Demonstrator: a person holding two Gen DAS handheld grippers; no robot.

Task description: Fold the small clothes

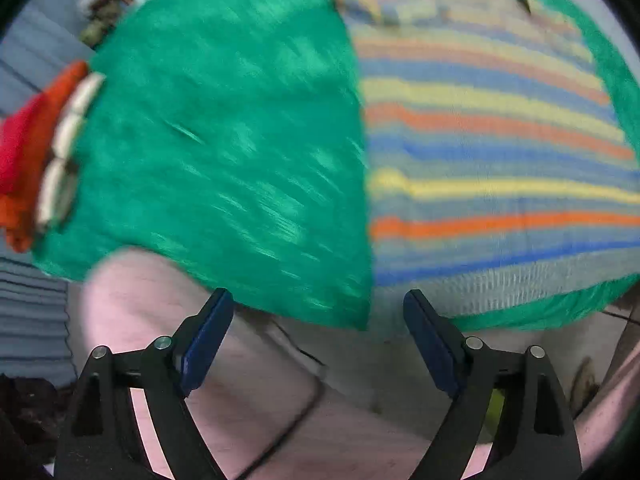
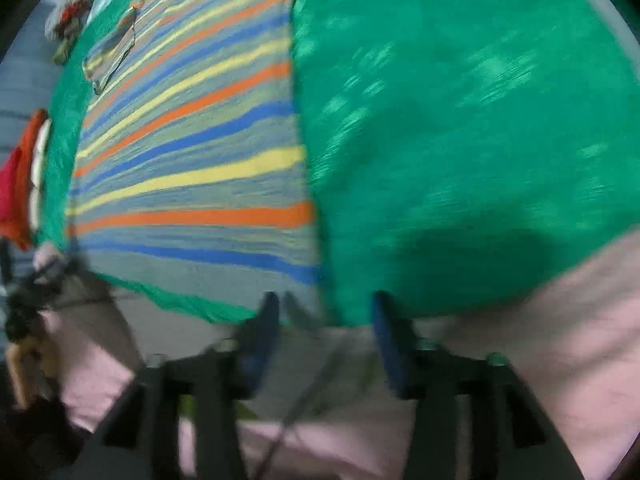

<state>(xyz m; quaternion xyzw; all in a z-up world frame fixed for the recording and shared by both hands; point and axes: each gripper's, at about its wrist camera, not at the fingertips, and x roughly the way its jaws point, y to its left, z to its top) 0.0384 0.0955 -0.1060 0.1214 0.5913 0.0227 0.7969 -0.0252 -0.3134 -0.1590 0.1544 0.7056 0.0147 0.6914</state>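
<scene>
A small striped garment (image 1: 492, 152), grey with blue, yellow and orange bands, lies flat on a green cloth (image 1: 224, 140). My left gripper (image 1: 318, 300) hangs just off the near hem of the garment; it is open wide with nothing pressed between its pads. In the right wrist view the striped garment (image 2: 192, 168) fills the left half and the green cloth (image 2: 460, 140) the right. My right gripper (image 2: 325, 302) stands over the garment's near right corner, jaws partly apart. The cloth edge lies between the blurred fingers, and the pads do not press on it.
A pile of red, orange and white folded cloth (image 1: 36, 152) sits at the left edge of the green cloth. Pink fabric (image 1: 248, 400), seemingly a person's legs, fills the near side. A small multicoloured item (image 2: 70, 20) lies far left. Grey slatted flooring (image 1: 32, 320) shows beyond.
</scene>
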